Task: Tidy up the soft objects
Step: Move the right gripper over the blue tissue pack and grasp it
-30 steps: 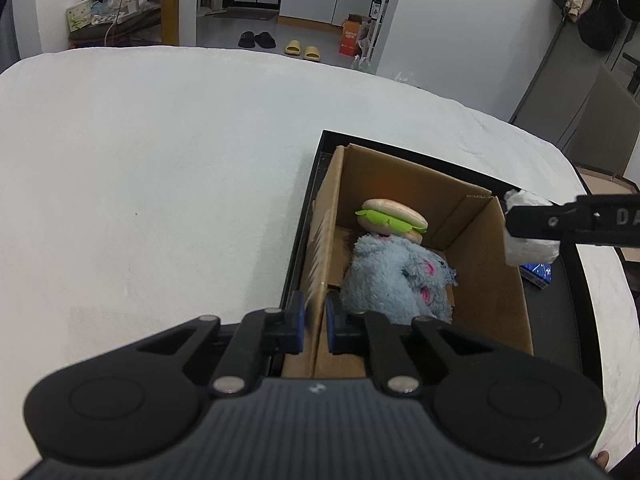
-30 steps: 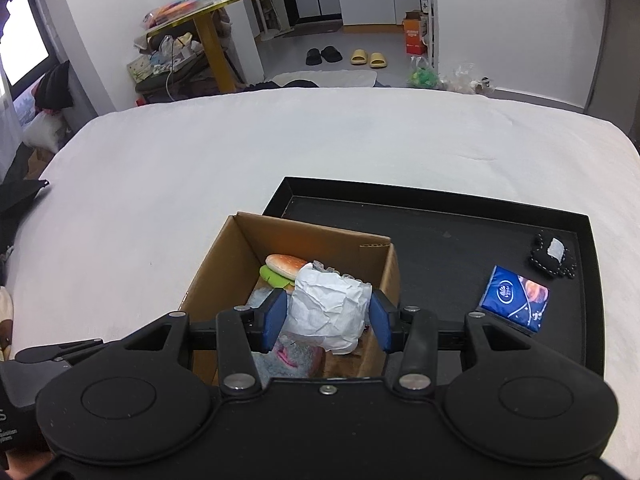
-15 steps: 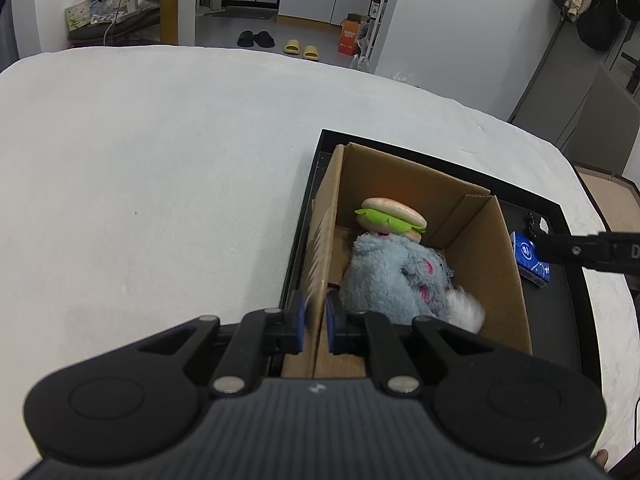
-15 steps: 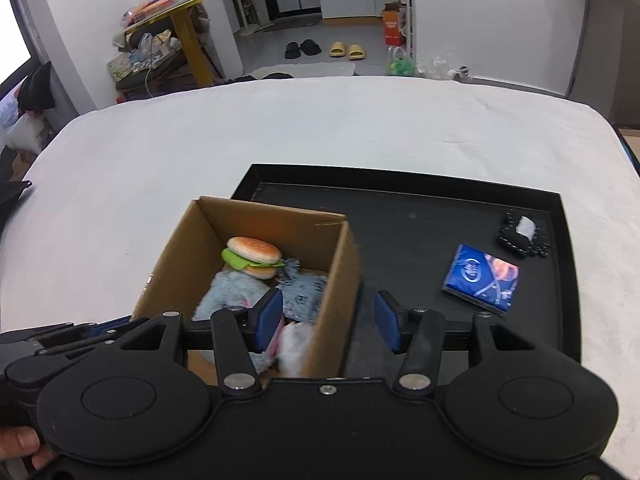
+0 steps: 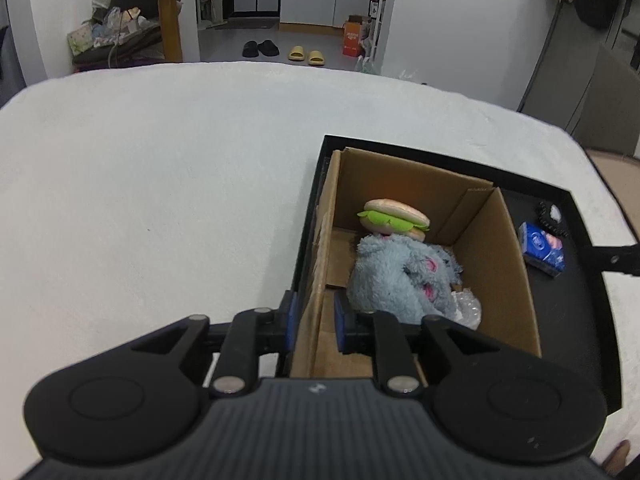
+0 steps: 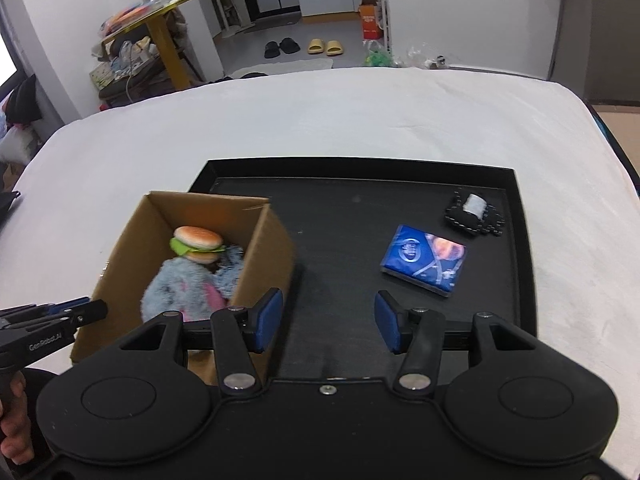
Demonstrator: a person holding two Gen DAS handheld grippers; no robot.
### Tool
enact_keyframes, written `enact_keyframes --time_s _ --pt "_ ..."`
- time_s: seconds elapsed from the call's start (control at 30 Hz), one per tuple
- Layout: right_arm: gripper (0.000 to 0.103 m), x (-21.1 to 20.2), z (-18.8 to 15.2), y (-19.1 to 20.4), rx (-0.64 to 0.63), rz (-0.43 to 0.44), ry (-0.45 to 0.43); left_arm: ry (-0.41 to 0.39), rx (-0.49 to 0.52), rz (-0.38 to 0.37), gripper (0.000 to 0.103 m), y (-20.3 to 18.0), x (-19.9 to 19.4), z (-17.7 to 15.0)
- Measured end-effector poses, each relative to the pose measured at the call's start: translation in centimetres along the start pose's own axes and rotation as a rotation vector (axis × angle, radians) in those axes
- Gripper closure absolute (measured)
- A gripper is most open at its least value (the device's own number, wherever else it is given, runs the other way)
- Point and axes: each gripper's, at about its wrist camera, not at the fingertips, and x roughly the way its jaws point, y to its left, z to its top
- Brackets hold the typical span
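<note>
The white crumpled wad [image 5: 466, 308], gripped a second ago, has been released into the cardboard box [image 5: 502, 276] beside the blue plush [image 5: 400, 280]. The right hand-held gripper [image 6: 329, 322] has been opened and shifted over the black tray [image 6: 340, 240].

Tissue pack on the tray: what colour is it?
The tissue pack is deep blue with white line graphics and an orange-pink patch, clearest in the right wrist view.

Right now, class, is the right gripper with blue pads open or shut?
Open. The right gripper has its blue pads spread wide apart with nothing between them, above the black tray.
</note>
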Motion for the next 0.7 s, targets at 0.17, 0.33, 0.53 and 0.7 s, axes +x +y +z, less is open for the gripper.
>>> enact_keyframes --time_s 0.17,0.33,0.53,0.7 --pt "0.039 0.1 0.0 -2.5 0.024 -0.019 -0.006 -0.018 -0.002 0.031 0.065 -0.2 -0.3 0.3" --pt "0.023 0.6 0.1 -4.3 0.057 -0.008 -0.023 -0.027 -0.003 0.058 0.057 -0.4 -0.4 0.7" --pt "0.003 1.9 0.7 -5.6 0.109 0.004 -0.044 -0.034 0.022 0.096 0.049 -1.5 -0.2 1.2" --pt "0.000 4.1 0.3 -6.7 0.167 -0.011 -0.055 -0.046 0.059 0.142 0.044 -2.5 0.1 1.4"
